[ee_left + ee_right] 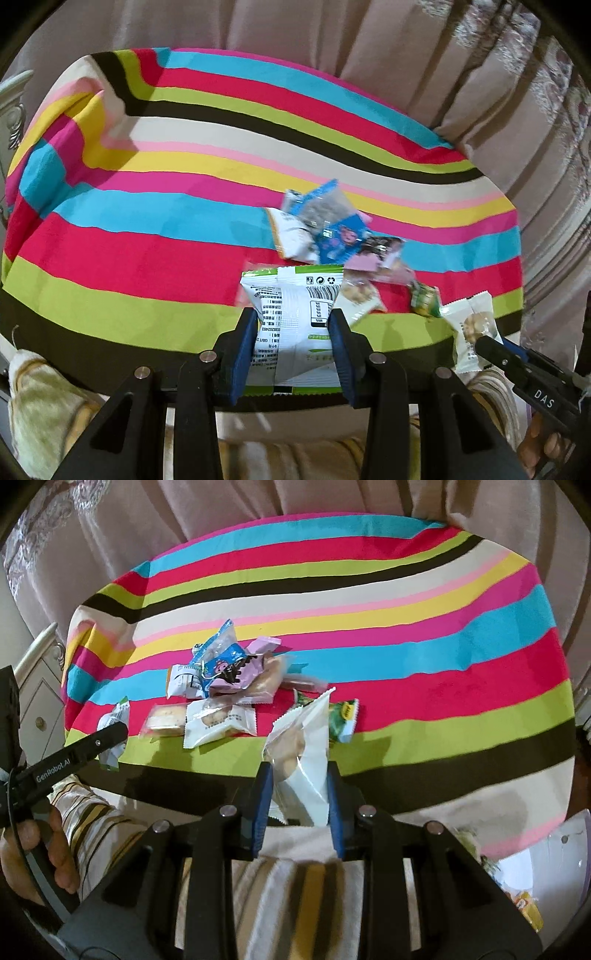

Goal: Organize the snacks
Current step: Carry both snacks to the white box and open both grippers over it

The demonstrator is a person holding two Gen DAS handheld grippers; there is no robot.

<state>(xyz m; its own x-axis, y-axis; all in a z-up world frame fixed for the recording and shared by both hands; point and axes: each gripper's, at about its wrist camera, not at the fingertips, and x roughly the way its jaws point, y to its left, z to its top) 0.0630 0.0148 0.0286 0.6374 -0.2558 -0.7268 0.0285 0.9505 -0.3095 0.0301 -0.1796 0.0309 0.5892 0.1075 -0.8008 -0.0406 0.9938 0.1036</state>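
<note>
My left gripper (pixel 293 325) is shut on a white and green snack packet (pixel 295 306), held above the near edge of the striped table; it also shows in the right wrist view (pixel 112 725). My right gripper (pixel 299 779) is shut on a white cookie packet (pixel 304 746), held above the near edge; it also shows in the left wrist view (pixel 474 332). A pile of snack packets (pixel 229 672) lies on the striped cloth beyond both grippers, also seen in the left wrist view (pixel 328 229). A green packet (pixel 343 716) lies just past the right gripper.
The table is covered by a striped cloth (pixel 406 620) with a fold at its left end (pixel 92 122). Pink curtains (pixel 369 44) hang behind it. A white cabinet (pixel 37 701) stands at the left. A white bag (pixel 535 878) with snacks sits at the lower right.
</note>
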